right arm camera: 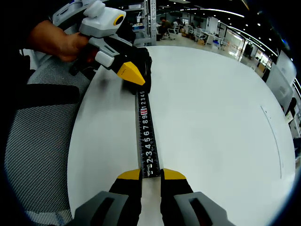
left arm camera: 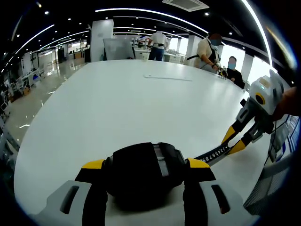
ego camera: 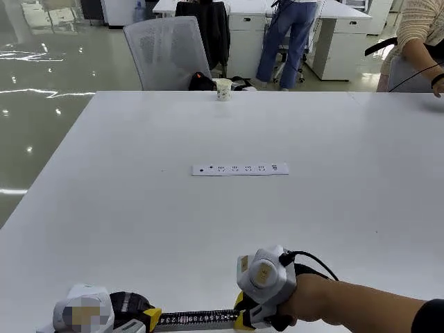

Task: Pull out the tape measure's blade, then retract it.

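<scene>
My left gripper [left arm camera: 145,165] is shut on the black tape measure case [left arm camera: 143,181], which fills the space between its yellow-tipped jaws. The dark blade [left arm camera: 212,154], printed with numbers, runs out to the right, where the other gripper's yellow tips pinch its end. Looking along my right gripper [right arm camera: 151,174], the blade [right arm camera: 146,134] stretches straight away over the white table to the case [right arm camera: 145,63]; this gripper is shut on the blade's end. In the head view both grippers sit at the table's near edge, left gripper [ego camera: 139,316] and right gripper [ego camera: 243,319], with a short length of blade [ego camera: 198,319] between them.
A white power strip [ego camera: 240,168] lies mid-table and a paper cup [ego camera: 223,89] stands at the far edge. A grey mesh chair [ego camera: 170,52] sits behind the table [ego camera: 333,208]. People stand and sit at desks beyond.
</scene>
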Tool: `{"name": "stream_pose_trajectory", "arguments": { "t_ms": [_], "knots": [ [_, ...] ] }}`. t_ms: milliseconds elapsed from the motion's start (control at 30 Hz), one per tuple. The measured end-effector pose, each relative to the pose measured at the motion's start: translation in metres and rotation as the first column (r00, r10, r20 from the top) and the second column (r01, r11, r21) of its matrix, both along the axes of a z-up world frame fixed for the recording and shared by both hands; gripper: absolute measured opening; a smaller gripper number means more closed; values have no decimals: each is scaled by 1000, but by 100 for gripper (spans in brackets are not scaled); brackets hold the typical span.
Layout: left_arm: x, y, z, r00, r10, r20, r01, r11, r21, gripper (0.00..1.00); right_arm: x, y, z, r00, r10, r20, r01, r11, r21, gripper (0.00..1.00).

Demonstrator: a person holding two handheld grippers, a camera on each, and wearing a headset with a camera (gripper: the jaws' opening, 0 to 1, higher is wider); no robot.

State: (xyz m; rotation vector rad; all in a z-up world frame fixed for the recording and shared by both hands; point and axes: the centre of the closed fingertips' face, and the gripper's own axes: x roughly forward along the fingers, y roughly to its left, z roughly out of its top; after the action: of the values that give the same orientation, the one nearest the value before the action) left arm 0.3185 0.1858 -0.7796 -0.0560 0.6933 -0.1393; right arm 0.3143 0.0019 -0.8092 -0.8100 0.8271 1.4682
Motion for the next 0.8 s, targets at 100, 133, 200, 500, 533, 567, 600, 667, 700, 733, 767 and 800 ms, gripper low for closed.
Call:
{"name": "stream_pose_trajectory", "arguments": {
  "t_ms": [100,133,200,500,533,567,600,667,700,733,767,800],
  "knots": [
    [0,0,0,1000,2,0,-2,1000,-2,60,0,1,-1,1000,-2,-3,2,1000,3,12],
    [0,0,0,1000,2,-1,-2,1000,-4,60,-1,2,0,1000,-2,-5,2,1000,4,12],
    [0,0,0,1000,4,-1,-4,1000,-6,60,-1,3,0,1000,-3,-6,3,1000,5,12],
    [-1,0,1,1000,3,0,-3,1000,-12,60,-2,8,-1,1000,-2,-4,2,1000,8,12],
    [-1,0,1,1000,3,0,-3,1000,-13,60,-2,9,0,1000,-3,-4,3,1000,9,12],
    [-1,0,0,1000,3,0,-3,1000,-14,60,-3,10,0,1000,-2,-4,2,1000,9,12],
    [0,0,0,1000,4,0,-4,1000,-14,60,-3,11,0,1000,-2,-3,2,1000,9,12],
    [0,0,0,1000,4,-1,-4,1000,-14,60,-3,11,0,1000,-1,-3,1,1000,8,12],
    [-1,0,0,1000,5,-2,-5,1000,-15,60,-3,11,0,1000,-1,-3,1,1000,7,12],
    [0,0,0,1000,4,-3,-4,1000,-15,60,-2,11,0,1000,0,-3,0,1000,6,12],
    [-1,0,0,1000,4,-3,-4,1000,-15,60,-2,11,0,1000,2,-3,-2,1000,6,12],
    [0,0,0,1000,3,-4,-3,1000,-15,60,-2,12,0,1000,2,-3,-2,1000,6,12]
  ]
}}
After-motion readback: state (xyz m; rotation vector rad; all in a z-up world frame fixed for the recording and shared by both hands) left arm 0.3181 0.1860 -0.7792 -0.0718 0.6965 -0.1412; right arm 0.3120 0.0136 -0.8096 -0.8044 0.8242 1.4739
